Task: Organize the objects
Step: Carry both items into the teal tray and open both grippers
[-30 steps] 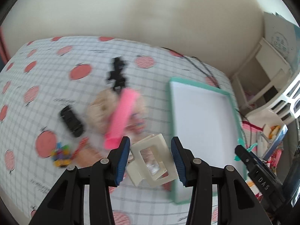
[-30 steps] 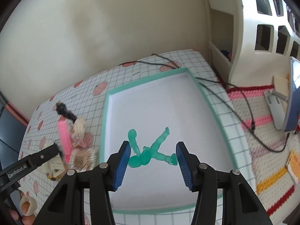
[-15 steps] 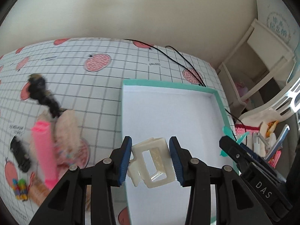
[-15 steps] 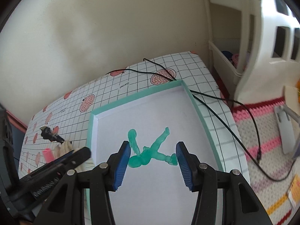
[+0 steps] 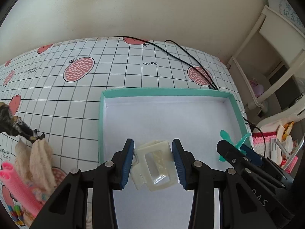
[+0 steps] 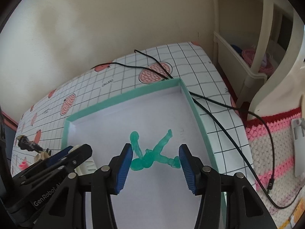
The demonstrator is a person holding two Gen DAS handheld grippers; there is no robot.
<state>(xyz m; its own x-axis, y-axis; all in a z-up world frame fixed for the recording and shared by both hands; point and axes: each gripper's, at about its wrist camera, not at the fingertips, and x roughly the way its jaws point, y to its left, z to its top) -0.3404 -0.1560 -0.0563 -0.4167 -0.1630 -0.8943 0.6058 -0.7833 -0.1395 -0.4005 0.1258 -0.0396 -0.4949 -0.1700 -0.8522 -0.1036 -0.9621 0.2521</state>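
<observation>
A cream hair claw clip (image 5: 154,163) is held between the blue pads of the left hand-held gripper (image 5: 152,162), the jaws narrowed onto its two sides, above the white floor of a teal-rimmed tray (image 5: 165,92). In the right wrist view a translucent green figurine (image 6: 152,155) is clamped by the right hand-held gripper (image 6: 155,163), one pad against its rounded end and the other against a limb, also over the tray (image 6: 122,97). Whether either object touches the tray floor cannot be told.

Only the left wrist view shows the items left on the gridded worktop (image 5: 76,99) to the left of the tray: a pink ribbed roller (image 5: 18,188), a fluffy cream piece (image 5: 39,158) beside it, and a dark hair accessory (image 5: 16,126) farther back. In that view the right hand-held gripper (image 5: 236,148) is seen from the side at the tray's right rim, with green tips showing past it.

Only the right wrist view shows the black cable (image 6: 219,118) running across the tray's far corner and down onto a pink and cream crocheted mat (image 6: 274,147).
</observation>
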